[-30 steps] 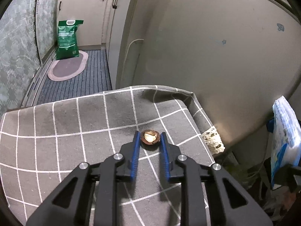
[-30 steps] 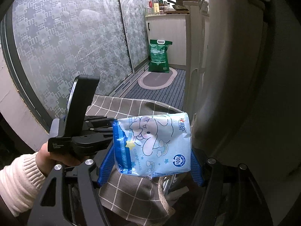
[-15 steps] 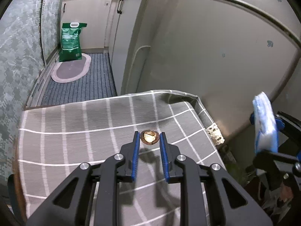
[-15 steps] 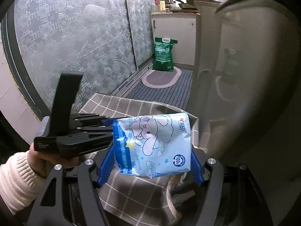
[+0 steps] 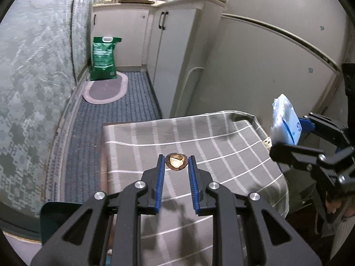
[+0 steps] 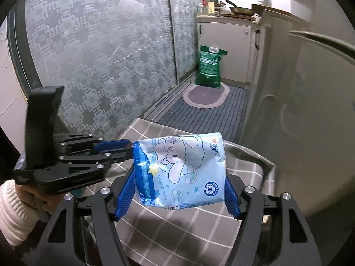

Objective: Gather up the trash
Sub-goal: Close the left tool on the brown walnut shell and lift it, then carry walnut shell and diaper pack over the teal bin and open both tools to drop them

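Pinching a small brown nutshell half point(image 5: 176, 163) between its blue pads, the left gripper point(image 5: 176, 166) holds it by the tips, above a table covered in a grey checked cloth point(image 5: 221, 146). The shell looks hard, light and brittle, with a rounded back that could slip or crack, so a gentle squeeze across its widest part, as here, seems the safest hold. Whether the shell has cleared the cloth or rests on it is hard to tell from this angle. To the right, the right gripper point(image 6: 180, 190) clamps a pale blue tissue packet point(image 6: 179, 168) printed with a cartoon rabbit, its jaws set wide against the packet's two short sides. The packet appears soft, light and slick in its plastic wrap, likely to squash instead of break. A white knitted sleeve point(image 6: 13, 210) shows at the left wrist. Beyond the table lie a ribbed floor mat point(image 5: 115, 119), a green sack point(image 5: 103, 58) and white cabinets point(image 5: 124, 35).
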`<state>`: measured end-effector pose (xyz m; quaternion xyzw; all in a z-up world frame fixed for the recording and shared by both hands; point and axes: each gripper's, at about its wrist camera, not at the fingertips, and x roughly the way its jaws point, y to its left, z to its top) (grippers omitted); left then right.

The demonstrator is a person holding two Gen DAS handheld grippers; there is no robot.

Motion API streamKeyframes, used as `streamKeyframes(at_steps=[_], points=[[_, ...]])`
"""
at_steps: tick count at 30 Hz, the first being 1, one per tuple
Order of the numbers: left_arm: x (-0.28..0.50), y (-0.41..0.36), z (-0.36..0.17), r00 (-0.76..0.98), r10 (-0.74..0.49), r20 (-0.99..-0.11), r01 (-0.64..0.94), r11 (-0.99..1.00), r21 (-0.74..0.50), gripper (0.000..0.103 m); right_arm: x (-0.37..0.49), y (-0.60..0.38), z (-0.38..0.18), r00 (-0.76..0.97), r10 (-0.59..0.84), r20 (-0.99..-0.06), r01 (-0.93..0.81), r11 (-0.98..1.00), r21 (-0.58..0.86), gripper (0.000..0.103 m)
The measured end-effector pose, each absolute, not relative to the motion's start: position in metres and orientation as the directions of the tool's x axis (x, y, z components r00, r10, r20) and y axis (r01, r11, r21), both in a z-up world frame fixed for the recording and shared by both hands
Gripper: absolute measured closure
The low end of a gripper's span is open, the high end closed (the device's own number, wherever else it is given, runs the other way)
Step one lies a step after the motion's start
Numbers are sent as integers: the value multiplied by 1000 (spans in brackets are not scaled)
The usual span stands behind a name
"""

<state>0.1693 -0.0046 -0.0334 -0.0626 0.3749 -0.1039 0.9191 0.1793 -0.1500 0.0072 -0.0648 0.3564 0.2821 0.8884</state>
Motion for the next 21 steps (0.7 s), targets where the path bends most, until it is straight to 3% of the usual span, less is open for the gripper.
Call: streamKeyframes(at_steps=[10,21], points=[[140,69,-34,705,-148,-694,44,985,-166,80,181,-90,12,544,508,-668,-612,785,99,34],[111,120,-70,620,-63,-782,-18,995,-95,80,184,-23,13,495,552,-671,-672,732,106,34]])
